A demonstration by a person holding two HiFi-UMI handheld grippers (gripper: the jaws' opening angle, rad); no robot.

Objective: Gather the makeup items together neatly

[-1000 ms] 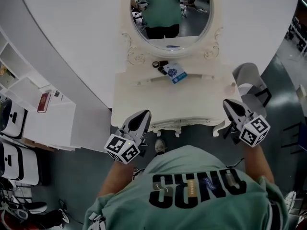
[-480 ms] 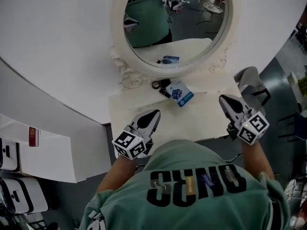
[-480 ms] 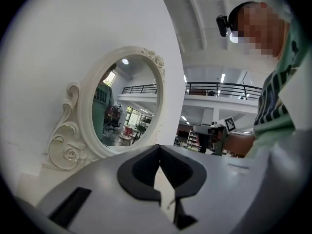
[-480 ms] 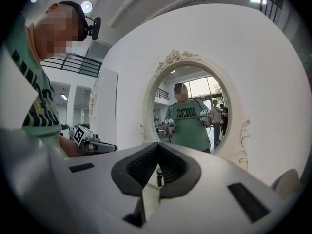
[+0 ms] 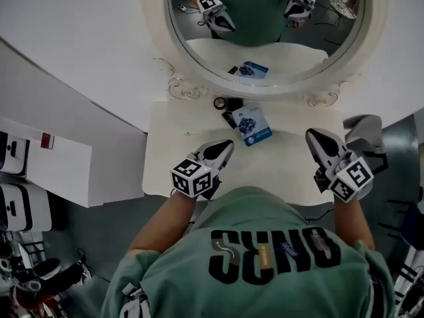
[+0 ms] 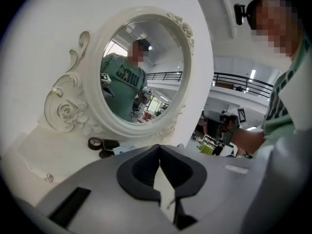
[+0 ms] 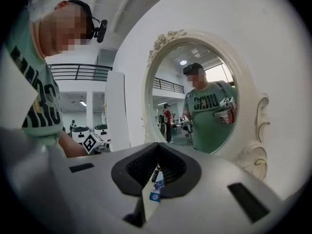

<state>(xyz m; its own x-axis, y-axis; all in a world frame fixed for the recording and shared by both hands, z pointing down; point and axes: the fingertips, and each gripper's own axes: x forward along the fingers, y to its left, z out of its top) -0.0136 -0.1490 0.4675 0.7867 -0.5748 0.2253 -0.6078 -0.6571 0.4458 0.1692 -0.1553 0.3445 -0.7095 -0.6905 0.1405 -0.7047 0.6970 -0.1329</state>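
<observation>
Both grippers were held over the near half of the table (image 5: pixel 169 154). The left gripper (image 5: pixel 227 146) was closed, its jaws meeting at the tips with nothing between them, as was confirmed in its own view (image 6: pixel 159 149). The right gripper (image 5: pixel 311 135) was likewise closed and empty (image 7: pixel 157 149).

The makeup items were found ahead of the left gripper and slightly to its right, and ahead of the right gripper and well to its left, close under the mirror (image 5: pixel 157 18). The packet (image 5: pixel 252 125) was laid flat and askew, its long axis running from the far left to the near right, with one short end turned towards the right gripper. The stick (image 5: pixel 228 119) was laid just beside the packet's left edge, slanted much the same way. Beyond them, the compact (image 5: pixel 219 103) and a dark case (image 5: pixel 234 104) were set side by side against the mirror's base.

In the left gripper view the compact (image 6: pixel 95 143) and case (image 6: pixel 111 144) were seen clearly, but the packet (image 6: pixel 123 150) was mostly hidden behind the gripper's body. In the right gripper view only slivers of the packet (image 7: pixel 156 188) and stick (image 7: pixel 155 174) were seen through the slot under the jaws. The packet's print could not be read. The table's near edge was covered by the person's torso (image 5: pixel 265 257), and the mirror's top was cut off in the head view.
</observation>
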